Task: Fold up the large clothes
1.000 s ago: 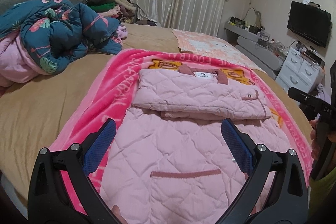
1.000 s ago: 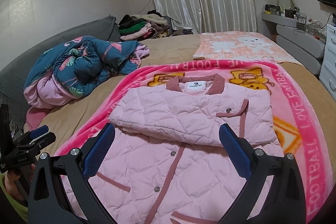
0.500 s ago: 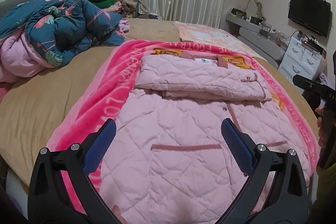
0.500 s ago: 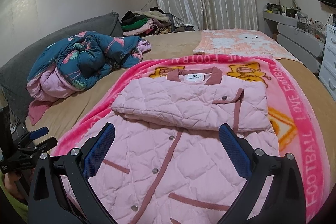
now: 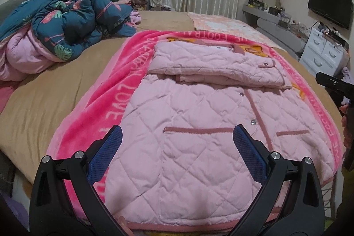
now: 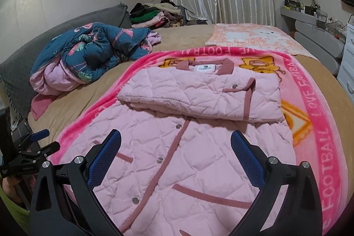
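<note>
Pink quilted jacket (image 5: pixel 199 125) flat on pink blanket (image 5: pixel 106 103), sleeves folded across chest near collar. Left gripper (image 5: pixel 177 147) and right gripper (image 6: pixel 176 149) both spread wide, empty, above hem. Next, prob.: pinch 2 hem corners w/ full pad bite, lift evenly, carry toward collar, keep edges square.

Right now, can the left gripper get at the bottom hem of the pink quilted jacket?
Probably yes. The left gripper is open over the pink quilted jacket, whose bottom hem lies flat on the pink fleece blanket with nothing covering it.
</note>
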